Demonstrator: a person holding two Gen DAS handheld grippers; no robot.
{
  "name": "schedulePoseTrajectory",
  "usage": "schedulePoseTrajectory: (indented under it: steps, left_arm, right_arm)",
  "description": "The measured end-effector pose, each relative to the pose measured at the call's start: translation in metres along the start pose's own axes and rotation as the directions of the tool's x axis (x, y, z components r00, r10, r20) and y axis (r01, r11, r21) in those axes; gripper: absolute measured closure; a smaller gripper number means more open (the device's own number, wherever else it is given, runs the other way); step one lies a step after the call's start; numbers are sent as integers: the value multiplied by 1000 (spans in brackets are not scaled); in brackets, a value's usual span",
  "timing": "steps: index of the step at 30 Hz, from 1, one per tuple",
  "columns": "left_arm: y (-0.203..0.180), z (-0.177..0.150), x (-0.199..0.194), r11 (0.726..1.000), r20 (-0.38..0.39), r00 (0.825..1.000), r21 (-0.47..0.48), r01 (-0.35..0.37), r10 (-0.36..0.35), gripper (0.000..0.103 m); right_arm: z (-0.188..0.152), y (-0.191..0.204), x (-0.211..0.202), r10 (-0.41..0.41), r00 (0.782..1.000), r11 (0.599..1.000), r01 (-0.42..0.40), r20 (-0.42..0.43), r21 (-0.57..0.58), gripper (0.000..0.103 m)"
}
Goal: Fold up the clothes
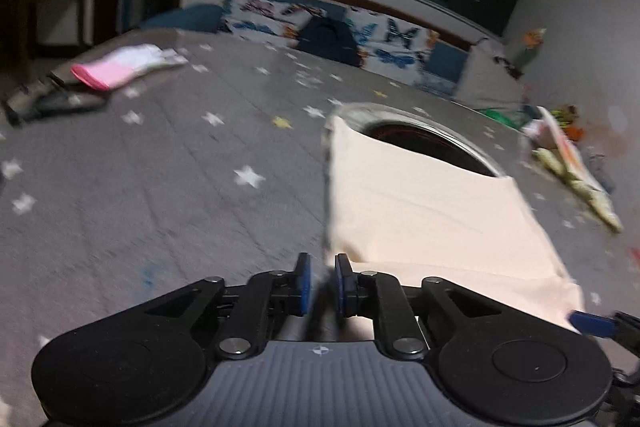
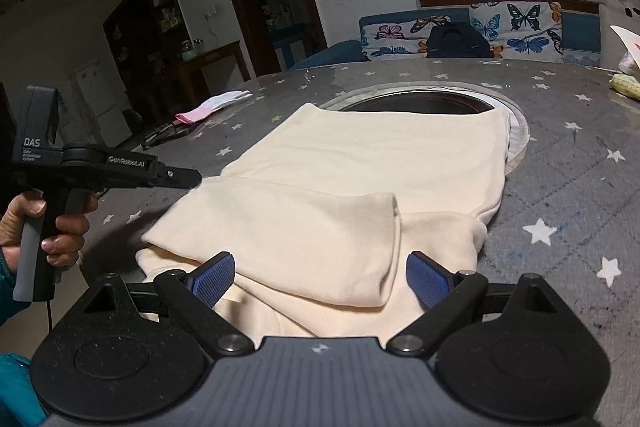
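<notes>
Garment: a cream top (image 2: 360,163) lies flat on the grey star-print table (image 2: 580,187), partly folded, with one sleeve flap (image 2: 304,239) laid across its near half. Its far edge overlaps the round dark opening (image 2: 420,103) in the table's middle.

Left claw: my left gripper (image 1: 320,283) has its blue pads nearly together with a thin gap. No cloth is between them that I can see. It hovers at the garment's left edge, and the view from it is blurred.

Right claw: my right gripper (image 2: 320,279) stands wide open, low over the near hem, holding nothing. The fabric lies between the fingers but neither pad presses it.

Person: a hand (image 2: 60,227) grips the left tool's handle at the left of the right wrist view.

Risk, grab: if I close the right claw here, I judge it may pinch only the top flap and miss the layers beneath, so the fold would peel apart when lifted.

Risk, empty pinch: the left claw looks shut beside the cloth rather than on it, so a lift on that side could come up empty and skew the fold.

Risk, opening: dragging the garment forward could let its far edge sag into the hole.

Other items: a pink and white cloth (image 2: 212,105) lies well apart at the far left.
</notes>
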State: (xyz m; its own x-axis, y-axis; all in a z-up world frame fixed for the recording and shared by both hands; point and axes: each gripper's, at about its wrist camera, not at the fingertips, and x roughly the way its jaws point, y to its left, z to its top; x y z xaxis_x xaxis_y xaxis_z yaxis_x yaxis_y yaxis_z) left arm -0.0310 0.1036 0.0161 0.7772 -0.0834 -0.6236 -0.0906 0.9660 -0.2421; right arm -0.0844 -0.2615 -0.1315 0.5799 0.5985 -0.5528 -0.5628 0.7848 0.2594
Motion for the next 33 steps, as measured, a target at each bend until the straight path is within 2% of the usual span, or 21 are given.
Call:
schedulePoseTrajectory:
  steps: [2,6,8,12,14,17,21,25,28,31,33]
  left_arm:
    - [0,4,-2,1000,17,1000,8,-15,15,88]
    - [-13,11,3,995,4,995,31,99,-99,89]
    - [-23,11,12,989,-11,991,64,133,-133,89]
    - [-24,5,30,991,-72,994,98,89,-82,93]
    - [-18,2,25,992,-53,997,112,58,-52,94]
    - [-6,2,23,992,-43,998,123,-36,42,94]
    - [2,4,12,994,-27,999,102,-24,27,94]
    - [-7,9,0,990,-10,996,108,91,-91,91]
    - [-20,6,-3,982,-8,997,168,81,-80,81]
    - [-19,-2,-4,983,-43,995,155,96,-90,73]
    - [-17,-7,-2,986,-58,995,144,89,-81,71]
  right_arm:
    - [0,1,-1,-2,1000,1000,2,2,1,9]
    - [5,6,-3,-1,1000,1000,1,30,-18,9]
    - [7,8,-3,-1,999,1000,2,36,-23,9]
    - [3,5,1,-14,1000,1000,15,12,-20,9]
    - [0,3,2,-24,1000,1000,24,-3,-17,9]
    - [-1,1,0,-19,1000,1000,19,-3,-24,9]
    - [4,0,-3,-6,1000,1000,6,13,-5,11]
    - [8,-4,-1,-3,1000,1000,3,12,22,22]
    - [10,-8,3,-8,1000,999,8,-2,41,23]
    - [7,-6,2,2,1000,1000,-2,-7,25,23]
    - [6,-5,3,2,1000,1000,-2,-14,19,24]
